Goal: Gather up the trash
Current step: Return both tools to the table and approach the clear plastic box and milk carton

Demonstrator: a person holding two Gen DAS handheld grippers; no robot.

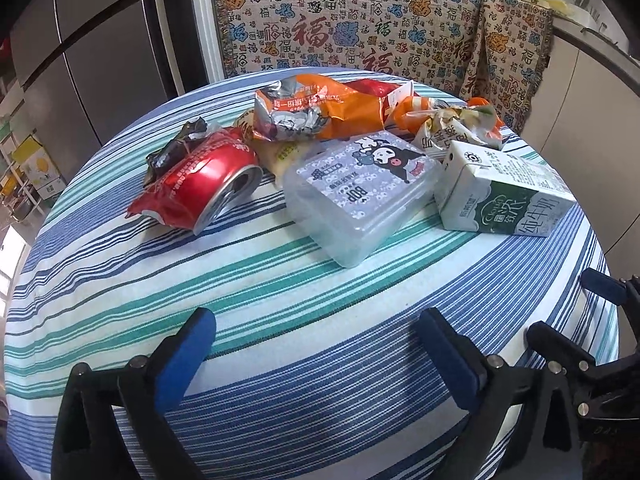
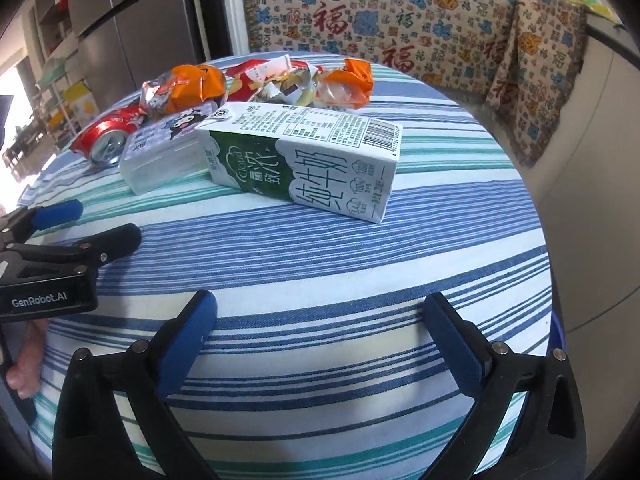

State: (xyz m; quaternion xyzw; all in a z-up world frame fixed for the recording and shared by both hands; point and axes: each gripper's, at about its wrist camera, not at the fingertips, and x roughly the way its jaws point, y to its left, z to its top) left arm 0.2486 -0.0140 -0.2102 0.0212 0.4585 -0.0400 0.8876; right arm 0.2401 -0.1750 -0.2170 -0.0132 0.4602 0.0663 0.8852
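Trash all still on the round table under a blue, green and white striped cloth (image 1: 280, 300), bunched toward its far side. Nearest the right gripper (image 2: 318, 340): a white-and-green milk carton (image 2: 304, 160) lying on its side. Touching the carton's left end: a clear plastic lidded box with a cartoon sticker (image 1: 352, 192). Left of the box, a crushed red drink can (image 1: 208, 188) on its side, open end toward the camera, with a dark crumpled wrapper (image 1: 176, 148) just behind. Farther back, an orange foil snack bag (image 1: 316, 108), torn open, and crumpled white-and-orange packets (image 1: 452, 124) beside it.

Left gripper (image 1: 316, 344) low over bare cloth, jaws spread wide, nothing between them. Right gripper likewise wide and empty, pointed at the carton but well short of it.

Behind the table, a patterned woven throw (image 1: 360, 20) over seating; a grey fridge (image 1: 80, 40) at left.

Judged from this: collection barely begun, if at all. No bin or bag in either view; every piece left to pick up.
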